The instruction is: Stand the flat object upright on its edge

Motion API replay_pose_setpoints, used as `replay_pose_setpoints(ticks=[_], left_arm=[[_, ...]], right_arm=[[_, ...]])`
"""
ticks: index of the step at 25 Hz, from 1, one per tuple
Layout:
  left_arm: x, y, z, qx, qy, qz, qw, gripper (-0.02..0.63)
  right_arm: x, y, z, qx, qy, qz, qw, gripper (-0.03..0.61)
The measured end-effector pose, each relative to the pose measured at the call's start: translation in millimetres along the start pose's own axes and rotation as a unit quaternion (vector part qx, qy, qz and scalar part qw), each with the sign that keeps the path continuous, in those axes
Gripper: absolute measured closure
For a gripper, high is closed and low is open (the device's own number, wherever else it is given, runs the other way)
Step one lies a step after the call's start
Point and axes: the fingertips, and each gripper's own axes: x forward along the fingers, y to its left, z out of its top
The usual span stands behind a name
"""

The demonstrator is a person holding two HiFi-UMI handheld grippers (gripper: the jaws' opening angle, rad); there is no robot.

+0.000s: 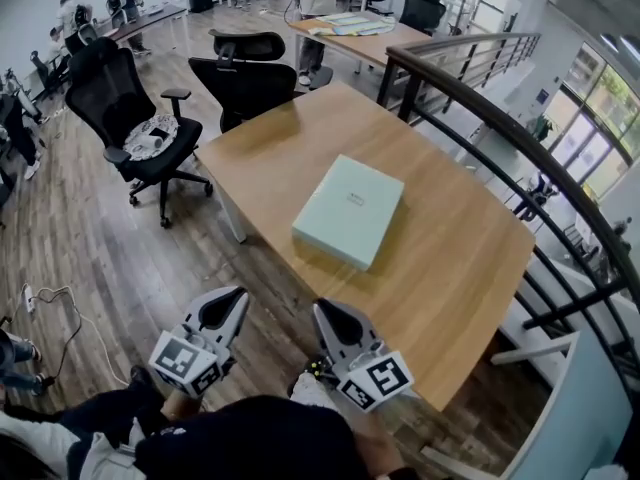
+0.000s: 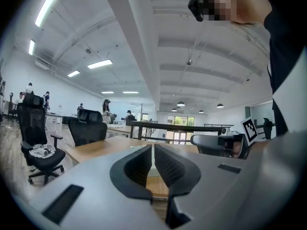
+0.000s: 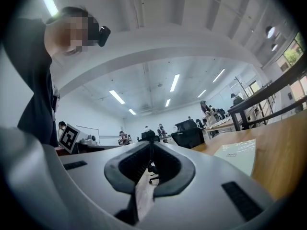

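Hovering pre-grasp at 6 o'clock of flat box [image 1: 349,211]; left gripper [image 1: 227,306] and right gripper [image 1: 331,315] closed, empty. Next: open, reach.

Head view downward — gripper views level, table [image 1: 460,258] shared

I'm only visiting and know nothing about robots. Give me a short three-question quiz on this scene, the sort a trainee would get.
1. True or false: the pale green box stands upright on its edge.
2. The left gripper and right gripper are: A) both shut and empty; B) both wide open; C) both clamped on the box.
3. What does the box lie on?
Key: 1 false, it lies flat. 2 A. 3 the wooden table.
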Motion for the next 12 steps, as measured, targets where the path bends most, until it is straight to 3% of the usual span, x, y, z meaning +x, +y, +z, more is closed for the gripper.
replay_pose_setpoints(ticks=[12], left_arm=[[75, 3, 13, 0.012, -0.009, -0.023, 0.9996, 0.586]], right_arm=[[12, -67, 20, -0.014, 0.0, -0.014, 1.0, 0.546]])
